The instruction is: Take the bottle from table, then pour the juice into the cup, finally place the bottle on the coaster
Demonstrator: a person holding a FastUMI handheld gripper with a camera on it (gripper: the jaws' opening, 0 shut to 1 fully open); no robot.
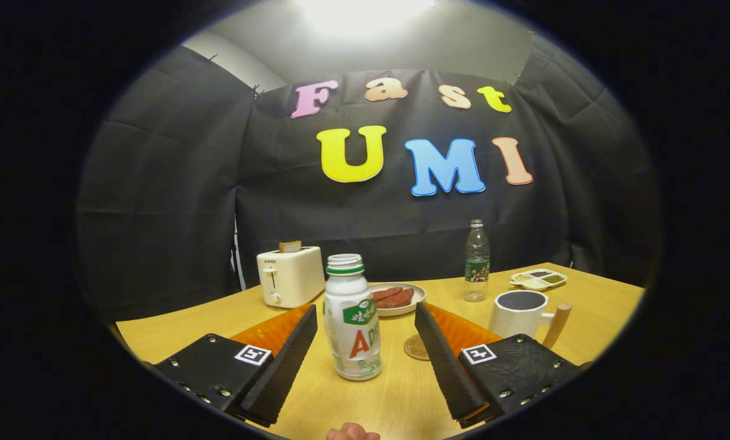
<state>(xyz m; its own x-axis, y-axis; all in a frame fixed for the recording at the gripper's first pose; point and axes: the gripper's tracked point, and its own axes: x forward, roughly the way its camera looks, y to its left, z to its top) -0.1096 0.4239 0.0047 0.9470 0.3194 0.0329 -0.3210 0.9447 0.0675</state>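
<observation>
So this is basically the very start: nothing poured, nothing placed, the bottle isn't even gripped yet. Whole job still to go, I'd say: grab, pour, park.

Biggest first: the desk [401, 403], one, wooden. One toaster [289, 276] sits toward its far left edge with a slice poking out. The gripper [365, 342] has its fingers spread wide, touching nothing, one either side of the one juice bottle [352, 318], which stands upright on the desk between them, cap already off as far as I can tell. One cup [519, 313] with a wooden handle is toward the right edge, just beyond the right finger. One clear water bottle [477, 261] stands near the far edge, one plate [401, 298] of something reddish-brown just behind the juice bottle, one small divided tray [539, 278] by the far right corner. Smallest: one coaster [415, 347], half hidden by the right finger, so take its shape loosely.
</observation>
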